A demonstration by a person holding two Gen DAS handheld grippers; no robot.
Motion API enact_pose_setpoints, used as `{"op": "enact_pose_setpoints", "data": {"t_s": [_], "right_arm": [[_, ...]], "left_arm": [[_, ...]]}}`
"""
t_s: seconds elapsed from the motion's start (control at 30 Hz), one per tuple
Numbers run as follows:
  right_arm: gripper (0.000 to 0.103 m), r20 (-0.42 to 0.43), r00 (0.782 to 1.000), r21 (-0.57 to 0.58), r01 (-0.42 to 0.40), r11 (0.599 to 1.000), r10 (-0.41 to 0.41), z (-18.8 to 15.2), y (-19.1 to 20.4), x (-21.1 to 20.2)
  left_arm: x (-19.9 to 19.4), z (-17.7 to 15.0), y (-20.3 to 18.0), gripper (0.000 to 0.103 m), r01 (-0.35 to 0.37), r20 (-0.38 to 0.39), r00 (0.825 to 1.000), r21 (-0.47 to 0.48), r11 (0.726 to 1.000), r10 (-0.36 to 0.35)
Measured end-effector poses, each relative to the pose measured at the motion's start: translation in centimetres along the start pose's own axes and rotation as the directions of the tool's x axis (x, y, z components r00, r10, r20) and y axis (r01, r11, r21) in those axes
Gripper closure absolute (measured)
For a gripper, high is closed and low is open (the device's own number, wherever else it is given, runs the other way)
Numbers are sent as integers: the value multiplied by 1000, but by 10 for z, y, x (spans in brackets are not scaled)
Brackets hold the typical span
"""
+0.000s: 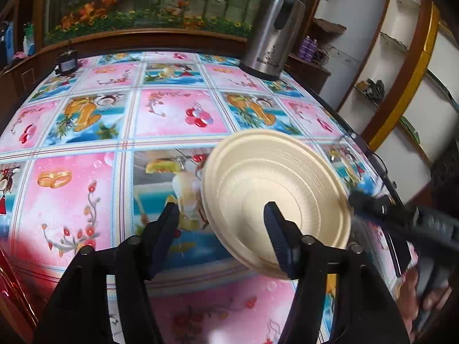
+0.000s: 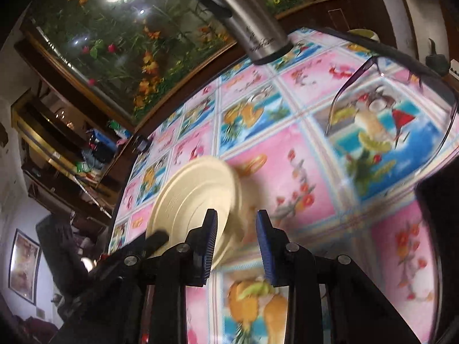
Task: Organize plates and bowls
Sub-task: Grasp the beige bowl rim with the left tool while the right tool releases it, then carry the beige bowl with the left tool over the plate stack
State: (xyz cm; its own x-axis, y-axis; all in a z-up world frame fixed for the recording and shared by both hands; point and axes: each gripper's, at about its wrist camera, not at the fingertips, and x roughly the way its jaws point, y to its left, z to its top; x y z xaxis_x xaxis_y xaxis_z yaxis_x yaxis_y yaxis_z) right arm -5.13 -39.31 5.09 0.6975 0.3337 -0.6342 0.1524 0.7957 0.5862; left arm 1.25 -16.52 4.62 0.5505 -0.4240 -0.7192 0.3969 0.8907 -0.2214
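Observation:
A cream plastic plate [image 1: 275,189] lies on the patterned tablecloth [image 1: 160,114], bottom up and tilted, its ribbed underside showing. My left gripper [image 1: 222,218] is open; its right finger [image 1: 276,229] is in front of the plate, its left finger over the cloth. In the right wrist view the same plate [image 2: 195,197] is to the left of my right gripper [image 2: 236,223], which is open with blue pads; its left pad [image 2: 210,240] overlaps the plate's rim. The right gripper's tip also shows in the left wrist view [image 1: 361,200], at the plate's right edge.
A steel thermos jug [image 1: 272,31] stands at the table's far right corner. Purple-framed glasses [image 2: 396,100] lie on the cloth to the right. A small black device [image 1: 67,61] sits at the far left. Wooden shelves and an aquarium surround the table.

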Motion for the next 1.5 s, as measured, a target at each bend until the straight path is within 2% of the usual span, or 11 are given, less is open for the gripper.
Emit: {"op": "enact_pose_setpoints", "data": {"t_s": [0.1,0.17,0.2,0.23,0.27,0.4,0.6,0.7,0.83,1.2,1.5], "right_arm": [[68,-59,998,-7,-21,1000,21,-8,6,11],[77,-68,998,-44,17,999,-20,-12,13,17],[80,-62,997,-61,35,998,-39,-13,16,18],[86,-56,996,-88,66,994,-71,-11,20,18],[91,-48,995,-110,87,990,-93,-8,22,19],[93,-35,991,-166,119,979,-127,1,35,24],[92,-26,995,-199,86,976,-93,3,35,32],[92,-25,997,-204,71,976,-78,4,34,32],[88,-28,996,-204,78,976,-85,4,32,35],[91,64,984,-312,178,933,-166,-9,51,27],[91,71,990,-310,140,940,-123,-9,52,22]], "left_arm": [[4,1,0,41,-11,7,1000,-3,1000,11],[6,0,-1,50,8,-1,1000,12,1000,-8],[6,-1,-1,76,11,-2,1000,12,1000,-11],[7,-1,-1,91,10,-14,1000,14,1000,-10],[9,-1,0,91,10,-25,1000,15,1000,-10],[5,-4,-2,90,4,-26,1000,26,1000,-3],[5,-5,-7,84,-125,-2,992,77,989,125],[7,-6,-6,65,-168,2,986,86,982,169],[8,-7,-7,65,-156,10,988,102,982,156],[4,-13,-27,79,-266,89,963,199,943,253],[-3,-12,-27,81,-311,146,947,191,931,287]]}}
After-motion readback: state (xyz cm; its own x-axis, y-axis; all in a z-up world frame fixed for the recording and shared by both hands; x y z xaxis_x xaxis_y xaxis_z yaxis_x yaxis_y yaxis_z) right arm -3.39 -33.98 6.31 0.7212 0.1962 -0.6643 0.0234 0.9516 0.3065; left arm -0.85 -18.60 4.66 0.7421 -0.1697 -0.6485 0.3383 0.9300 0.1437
